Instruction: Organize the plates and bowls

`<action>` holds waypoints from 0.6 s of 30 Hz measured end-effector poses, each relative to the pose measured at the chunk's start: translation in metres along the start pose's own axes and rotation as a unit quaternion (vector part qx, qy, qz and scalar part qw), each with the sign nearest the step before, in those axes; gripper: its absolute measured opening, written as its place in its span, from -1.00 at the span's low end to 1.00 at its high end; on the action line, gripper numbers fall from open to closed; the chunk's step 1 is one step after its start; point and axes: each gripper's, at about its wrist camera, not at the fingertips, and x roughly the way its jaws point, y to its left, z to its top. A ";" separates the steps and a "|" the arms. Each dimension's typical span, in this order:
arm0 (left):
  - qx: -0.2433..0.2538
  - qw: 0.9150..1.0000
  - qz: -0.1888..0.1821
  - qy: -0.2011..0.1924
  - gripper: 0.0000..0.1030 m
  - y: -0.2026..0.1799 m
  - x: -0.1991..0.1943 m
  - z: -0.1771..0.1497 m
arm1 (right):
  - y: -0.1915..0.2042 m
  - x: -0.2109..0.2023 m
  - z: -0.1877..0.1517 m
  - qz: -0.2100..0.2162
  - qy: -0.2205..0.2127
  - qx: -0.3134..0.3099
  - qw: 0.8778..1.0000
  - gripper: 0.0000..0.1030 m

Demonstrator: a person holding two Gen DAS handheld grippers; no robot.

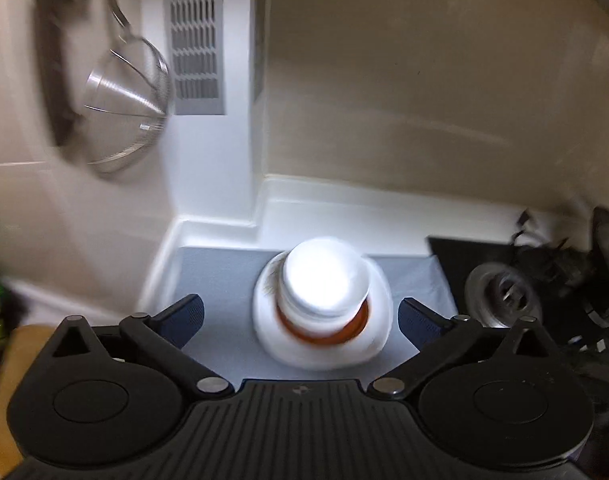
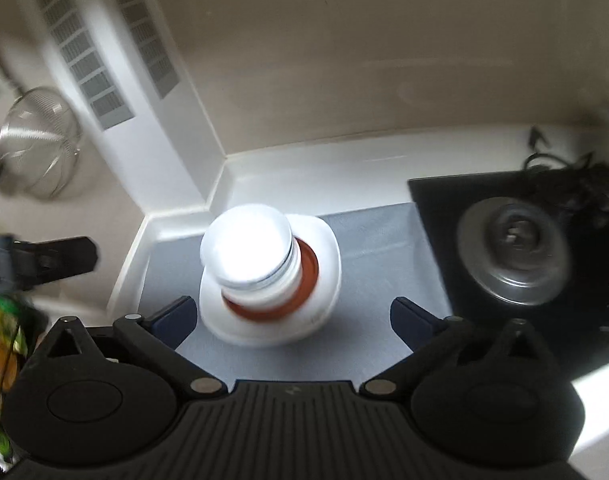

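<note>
The stack [image 1: 324, 304] of upside-down bowls on a white plate stands on the grey mat [image 1: 220, 280], near the wall corner and left of the stove burner [image 1: 502, 294]. Both the left tool [image 1: 300, 316] and the right tool [image 2: 292, 316] are spread wide and hold nothing, each with the stack between its fingers but apart from it. The stack looks tall and a little tilted, so I think a push from one side only could slide the top bowls off the plate.
</note>
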 end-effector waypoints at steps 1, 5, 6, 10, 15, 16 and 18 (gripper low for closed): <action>0.005 1.000 0.015 0.000 0.99 -0.010 -0.013 -0.007 | 0.000 -0.015 -0.004 0.004 -0.003 -0.002 1.000 0.99; 0.018 0.998 0.052 -0.029 0.99 -0.031 -0.064 -0.031 | 0.006 -0.059 -0.022 -0.030 -0.007 -0.022 0.999 0.99; 0.022 0.998 0.051 -0.026 0.99 -0.035 -0.074 -0.034 | 0.005 -0.069 -0.027 -0.031 -0.010 -0.019 0.999 0.99; 0.024 0.999 0.028 -0.013 0.99 -0.042 -0.104 -0.051 | 0.000 -0.100 -0.049 -0.003 -0.001 0.001 1.000 0.99; 0.024 0.999 0.037 -0.007 0.99 -0.052 -0.128 -0.068 | 0.009 -0.123 -0.064 -0.018 -0.006 -0.020 1.000 0.99; 0.025 0.999 0.037 -0.008 0.99 -0.053 -0.131 -0.070 | 0.012 -0.128 -0.066 -0.024 -0.010 -0.024 0.999 0.99; 0.031 0.999 0.036 -0.010 0.99 -0.053 -0.137 -0.071 | 0.014 -0.133 -0.068 -0.029 -0.016 -0.024 0.999 0.99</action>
